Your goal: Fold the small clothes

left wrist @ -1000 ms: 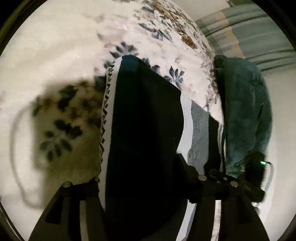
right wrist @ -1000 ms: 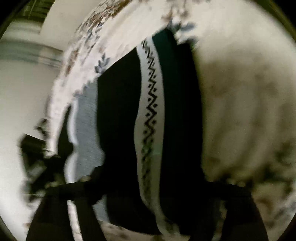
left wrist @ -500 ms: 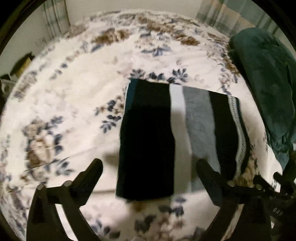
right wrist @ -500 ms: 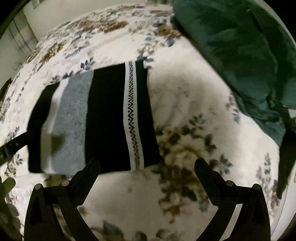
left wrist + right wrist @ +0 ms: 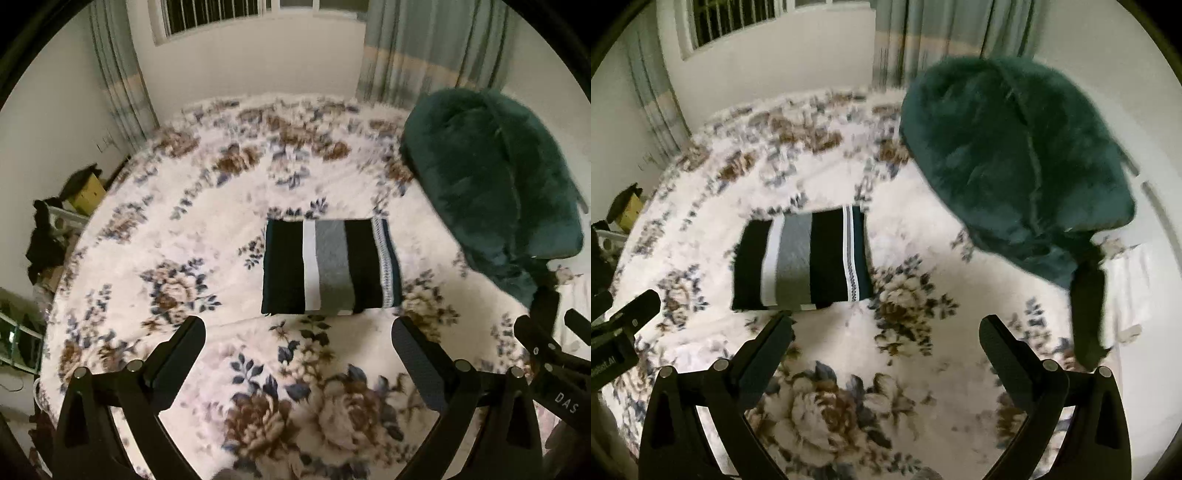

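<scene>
A folded striped garment (image 5: 330,267), black, white, grey and teal with a zigzag band, lies flat in a neat rectangle on the floral bedspread (image 5: 207,229). It also shows in the right wrist view (image 5: 803,260). My left gripper (image 5: 295,332) is open and empty, held above the bed and well short of the garment. My right gripper (image 5: 884,328) is open and empty too, above the bed to the garment's near right. Part of the right gripper (image 5: 550,354) shows at the right edge of the left wrist view.
A large dark green fluffy blanket (image 5: 1023,162) is piled on the bed's right side, also in the left wrist view (image 5: 495,177). Curtains (image 5: 424,48) and a barred window (image 5: 221,14) are behind the bed. Clutter and a yellow box (image 5: 86,190) stand at the left.
Both grippers let go of the garment, opened and pulled back and up from it. The garment now lies folded on the bed, and the whole room has come into view.
</scene>
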`<control>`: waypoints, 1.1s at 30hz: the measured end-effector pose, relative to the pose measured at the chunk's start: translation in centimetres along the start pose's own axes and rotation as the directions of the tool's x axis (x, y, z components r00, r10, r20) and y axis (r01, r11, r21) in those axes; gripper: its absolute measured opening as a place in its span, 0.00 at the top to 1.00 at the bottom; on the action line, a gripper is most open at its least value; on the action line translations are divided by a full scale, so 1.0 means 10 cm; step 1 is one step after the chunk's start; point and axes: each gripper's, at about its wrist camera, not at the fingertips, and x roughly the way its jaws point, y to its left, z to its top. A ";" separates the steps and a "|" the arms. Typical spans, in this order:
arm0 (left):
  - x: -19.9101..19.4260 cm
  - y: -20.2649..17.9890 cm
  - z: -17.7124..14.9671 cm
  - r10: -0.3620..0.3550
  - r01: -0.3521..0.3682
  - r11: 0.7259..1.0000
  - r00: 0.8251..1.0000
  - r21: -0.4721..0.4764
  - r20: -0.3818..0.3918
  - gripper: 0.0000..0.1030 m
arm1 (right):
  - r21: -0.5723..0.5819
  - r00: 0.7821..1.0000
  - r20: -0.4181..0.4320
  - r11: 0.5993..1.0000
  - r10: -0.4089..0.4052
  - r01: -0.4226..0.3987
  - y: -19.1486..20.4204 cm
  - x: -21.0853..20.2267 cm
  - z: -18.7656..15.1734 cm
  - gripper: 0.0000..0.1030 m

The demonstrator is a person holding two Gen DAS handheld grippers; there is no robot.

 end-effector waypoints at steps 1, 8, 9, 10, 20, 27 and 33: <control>-0.18 -0.01 -0.02 -0.002 0.002 1.000 1.000 -0.002 0.010 0.00 | -0.003 1.000 0.016 1.000 0.006 -0.006 -0.03 -0.23 -0.01 0.00; -1.39 -0.03 -0.13 0.003 0.001 0.999 0.994 -0.037 0.106 0.00 | -0.012 0.991 0.131 0.999 0.034 -0.033 -0.18 -1.61 -0.15 0.00; -1.53 -0.03 -0.15 0.004 0.001 0.999 0.993 -0.039 0.122 0.00 | -0.015 0.988 0.152 0.999 0.040 -0.038 -0.20 -1.82 -0.17 0.00; -1.68 -0.04 -0.17 0.007 -0.001 0.999 0.991 -0.042 0.137 0.00 | -0.018 0.984 0.175 0.999 0.042 -0.039 -0.22 -2.02 -0.20 0.00; -2.60 -0.04 -0.42 0.046 -0.034 0.998 0.968 -0.054 0.245 0.00 | -0.037 0.948 0.310 0.997 0.077 -0.069 -0.35 -3.27 -0.43 0.00; -2.91 -0.06 -0.54 0.048 -0.034 0.998 0.956 -0.054 0.289 0.00 | -0.048 0.929 0.361 0.997 0.078 -0.065 -0.42 -3.69 -0.56 0.00; -3.03 -0.08 -0.61 0.051 -0.036 0.998 0.951 -0.056 0.306 0.00 | -0.051 0.920 0.384 0.996 0.081 -0.067 -0.47 -3.90 -0.63 0.00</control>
